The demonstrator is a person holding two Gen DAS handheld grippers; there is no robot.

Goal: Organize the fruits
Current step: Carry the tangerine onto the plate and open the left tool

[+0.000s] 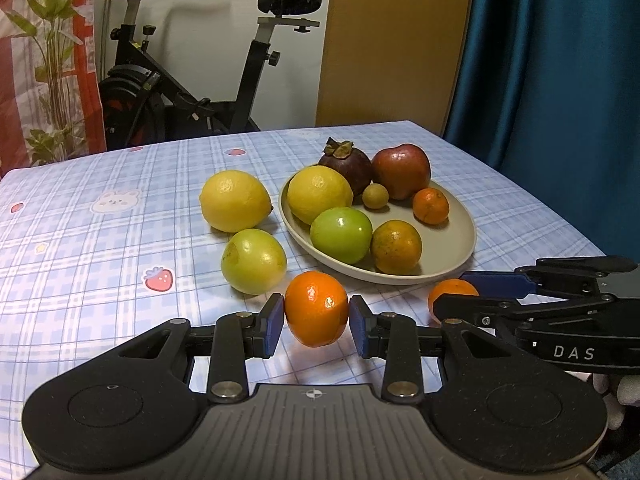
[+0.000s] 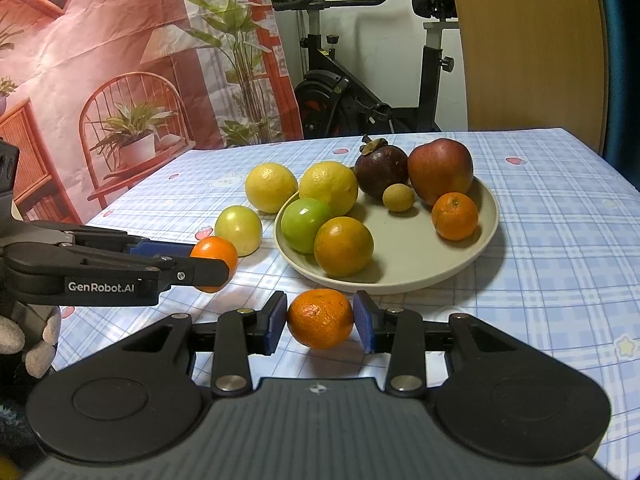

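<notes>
Seven fruits in plate [image 1: 460, 248]; lemon [image 1: 234, 200], guava [image 1: 253, 261] outside.

place: home | cues: exercise bike [image 1: 208, 68], curtain [image 1: 552, 60], checked tablecloth [image 1: 100, 240]

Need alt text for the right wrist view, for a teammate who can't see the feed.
The right hand-held gripper is shut on a small orange just in front of a grey plate holding seven fruits. To its left, the left hand-held gripper grips another orange, with a green fruit and a lemon on the checked tablecloth beyond.
</notes>
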